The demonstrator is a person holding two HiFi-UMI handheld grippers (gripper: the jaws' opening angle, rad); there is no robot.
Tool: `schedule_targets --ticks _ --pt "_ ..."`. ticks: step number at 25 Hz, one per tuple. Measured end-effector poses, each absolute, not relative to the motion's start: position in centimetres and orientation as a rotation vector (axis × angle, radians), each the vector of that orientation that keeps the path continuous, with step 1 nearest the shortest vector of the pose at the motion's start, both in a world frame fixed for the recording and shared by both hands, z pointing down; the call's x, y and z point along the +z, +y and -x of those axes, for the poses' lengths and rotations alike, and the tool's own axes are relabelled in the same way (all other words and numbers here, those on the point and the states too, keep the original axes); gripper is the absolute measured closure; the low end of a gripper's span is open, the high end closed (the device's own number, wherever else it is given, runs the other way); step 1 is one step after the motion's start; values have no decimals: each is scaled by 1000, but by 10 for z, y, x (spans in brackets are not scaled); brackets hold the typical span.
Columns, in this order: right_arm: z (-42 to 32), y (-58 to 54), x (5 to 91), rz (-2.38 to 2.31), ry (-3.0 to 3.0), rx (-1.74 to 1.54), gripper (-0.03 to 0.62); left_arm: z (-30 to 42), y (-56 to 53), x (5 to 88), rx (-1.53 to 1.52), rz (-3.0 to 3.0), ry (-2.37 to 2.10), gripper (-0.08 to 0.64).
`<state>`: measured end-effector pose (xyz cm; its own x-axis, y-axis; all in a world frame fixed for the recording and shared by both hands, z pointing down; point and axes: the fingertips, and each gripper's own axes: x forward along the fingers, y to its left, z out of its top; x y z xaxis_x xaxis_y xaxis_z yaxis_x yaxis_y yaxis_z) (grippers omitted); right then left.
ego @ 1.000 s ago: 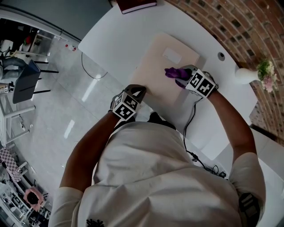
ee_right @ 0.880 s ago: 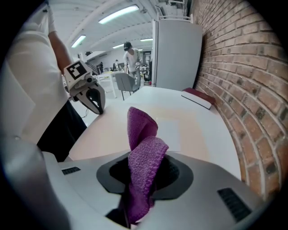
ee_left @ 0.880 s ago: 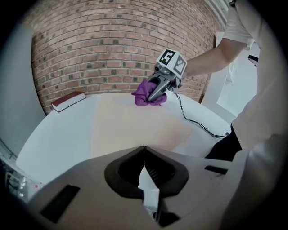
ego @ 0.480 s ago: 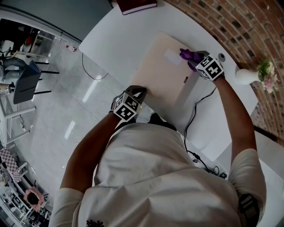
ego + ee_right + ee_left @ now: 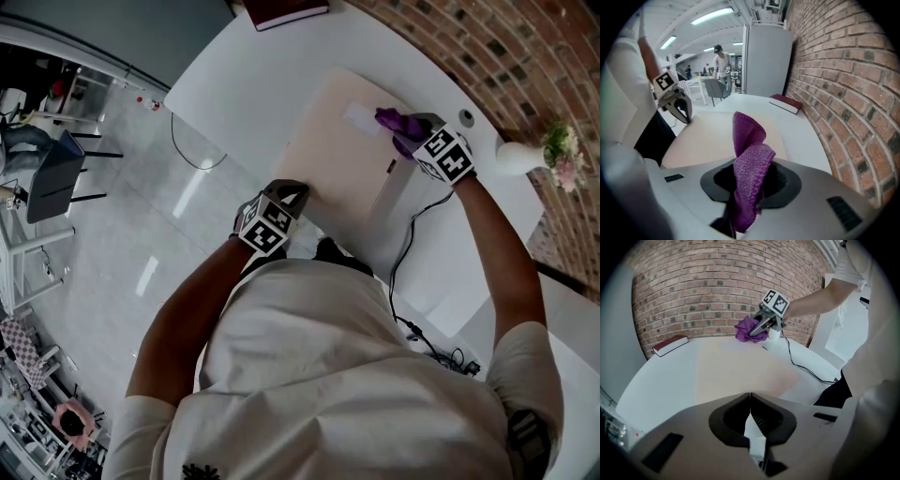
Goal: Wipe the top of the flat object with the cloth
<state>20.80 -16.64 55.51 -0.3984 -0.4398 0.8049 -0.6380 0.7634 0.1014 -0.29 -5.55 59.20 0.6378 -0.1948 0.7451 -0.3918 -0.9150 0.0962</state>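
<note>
Right gripper: claw closed down on a purple cloth. Its own view shows the cloth wedged between the jaws, one fold standing up loose above them. Cloth sits over the wall-side corner of the flat beige board, just beside a pale rectangular patch on it.

Left gripper: jaws together at the tips, nothing identifiable between them. It rests at the board's near edge, by the table edge closest to the person – probably steadying the board.

Judged progress: mid-wipe, working the far corner; most of the board top lies open between the two grippers.

Risks:
- Cloth is bunched, so the jaw tips rather than the fabric could drag on the board if the gripper tilts too low.
- Board may skid toward the near table edge if the left gripper's pressure eases during a pulled stroke.
- A black cable runs just beside the board's right edge; a stroke overrunning that edge could snag it.
- A vase of flowers stands near the wall-side table edge – an outward swing could tip it.

Room: brick wall close behind; free table toward the book at the far end
</note>
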Motion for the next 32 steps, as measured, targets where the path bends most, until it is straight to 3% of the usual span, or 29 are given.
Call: schedule_targets --ticks 14,32 --pt "-79 38 567 -322 -2242 389 463 3 -55 592 1129 -2603 -472 535" --pt "-170 -62 584 -516 -2186 378 460 1 -55 596 1130 -2589 -424 535"
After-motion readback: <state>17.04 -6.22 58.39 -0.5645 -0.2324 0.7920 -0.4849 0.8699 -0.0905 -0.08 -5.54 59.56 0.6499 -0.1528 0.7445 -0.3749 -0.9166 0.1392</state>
